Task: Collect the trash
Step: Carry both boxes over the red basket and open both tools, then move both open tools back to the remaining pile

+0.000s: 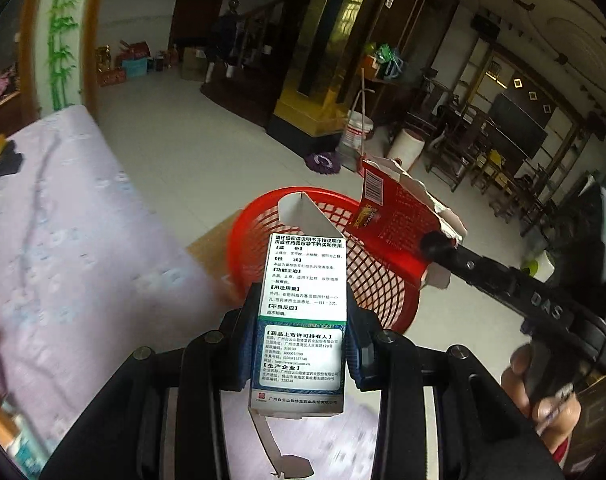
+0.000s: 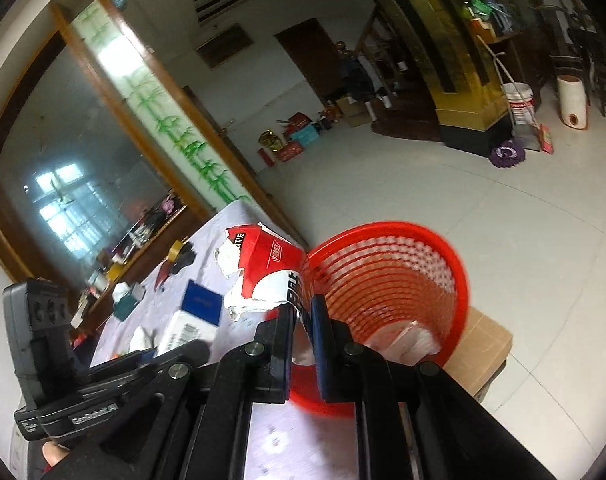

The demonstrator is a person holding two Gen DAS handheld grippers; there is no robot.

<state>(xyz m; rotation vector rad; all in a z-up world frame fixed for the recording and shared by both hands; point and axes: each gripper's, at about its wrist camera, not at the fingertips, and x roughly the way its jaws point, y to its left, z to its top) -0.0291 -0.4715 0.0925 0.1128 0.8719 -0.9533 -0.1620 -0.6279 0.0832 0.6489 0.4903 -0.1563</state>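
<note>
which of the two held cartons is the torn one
The red carton in the right gripper; its edges are ragged. The white medicine box in the left gripper is intact.

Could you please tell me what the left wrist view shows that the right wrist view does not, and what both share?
Only the left wrist view shows the white medicine box clamped in the left claw, with its printed text. Only the right wrist view shows the basket's inside, with white scraps at the bottom, the cardboard box beside it, and the blue booklet on the cloth-covered table. Both show the red basket and the torn red carton pinched in the right claw.
</note>
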